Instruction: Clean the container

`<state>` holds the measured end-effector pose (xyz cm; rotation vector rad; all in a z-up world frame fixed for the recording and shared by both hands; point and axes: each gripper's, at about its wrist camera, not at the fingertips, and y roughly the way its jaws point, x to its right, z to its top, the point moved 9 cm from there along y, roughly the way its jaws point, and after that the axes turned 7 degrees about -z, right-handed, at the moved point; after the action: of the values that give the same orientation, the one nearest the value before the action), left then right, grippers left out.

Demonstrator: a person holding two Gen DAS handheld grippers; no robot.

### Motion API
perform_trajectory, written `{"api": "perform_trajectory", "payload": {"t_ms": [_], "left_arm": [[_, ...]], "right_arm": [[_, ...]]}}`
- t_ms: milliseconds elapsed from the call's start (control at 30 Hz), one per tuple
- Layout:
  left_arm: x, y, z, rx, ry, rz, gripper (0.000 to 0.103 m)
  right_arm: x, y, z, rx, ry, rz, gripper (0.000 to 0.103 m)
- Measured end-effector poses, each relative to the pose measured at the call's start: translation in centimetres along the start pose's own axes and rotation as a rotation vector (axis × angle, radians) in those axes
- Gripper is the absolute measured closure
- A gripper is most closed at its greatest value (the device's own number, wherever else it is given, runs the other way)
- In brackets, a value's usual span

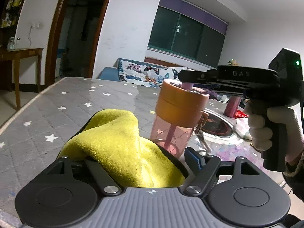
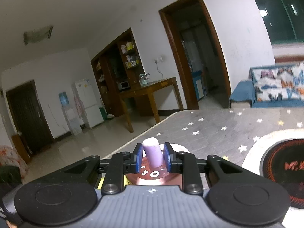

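A pink see-through bottle [image 1: 171, 134] with an orange lid [image 1: 180, 106] stands upright on the star-patterned table. Its purple straw spout [image 2: 153, 155] sticks up from the lid [image 2: 152, 176]. My right gripper [image 2: 153, 158] is shut on that spout, one blue pad on each side. The left wrist view shows it [image 1: 185, 79] reaching in from the right, held by a gloved hand [image 1: 266, 125]. My left gripper [image 1: 136, 142] holds a bunched yellow cloth [image 1: 117, 144] just short of the bottle's base. The cloth hides the left finger. The blue pad of the other finger [image 1: 192, 158] shows beside it.
The grey star tablecloth [image 1: 66, 104] runs to an edge on the left. A round cooktop [image 1: 216, 127] is set in the table right of the bottle, also seen in the right wrist view [image 2: 281, 161]. A pink cup [image 1: 232, 106] and white wrappers [image 1: 242, 127] lie beyond it.
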<state>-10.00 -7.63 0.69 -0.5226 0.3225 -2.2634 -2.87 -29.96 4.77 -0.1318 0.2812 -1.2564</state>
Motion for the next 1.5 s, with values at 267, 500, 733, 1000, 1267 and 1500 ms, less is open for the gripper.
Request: {"api": "perform_trajectory", "payload": {"t_ms": [267,500,733,1000,1267,1500], "left_arm": [[-0.5,0.3,0.2,0.005,0.023,0.053,0.026],[-0.2,0.4,1.6,0.075,0.099,0.064,0.043],[0.3,1.6,1.5,0.044,0.16,0.066,0.07],[-0.9,0.2,1.0,0.04,0.087,0.091,0.034],[-2.3,-1.1,2.0,0.076,-0.066,0.05,0.019],[-4.3,-2.1,1.1,0.06,-0.207,0.04,0.012]], "right_arm": [[-0.9,-0.4,0.0,0.049,-0.123,-0.07,0.033],[-3.2,-1.1,-0.8,0.025,-0.14,-0.085,0.025],[-3.7,-1.3,-0.7,0.023,-0.116,-0.073,0.024],[-3.7,-1.4,-0.7,0.016,-0.109,-0.072,0.02],[-3.5,-1.3,-0.8,0.011,-0.103,-0.073,0.018],[-3.3,-1.3,-0.8,0.008,-0.097,-0.075,0.018]]}}
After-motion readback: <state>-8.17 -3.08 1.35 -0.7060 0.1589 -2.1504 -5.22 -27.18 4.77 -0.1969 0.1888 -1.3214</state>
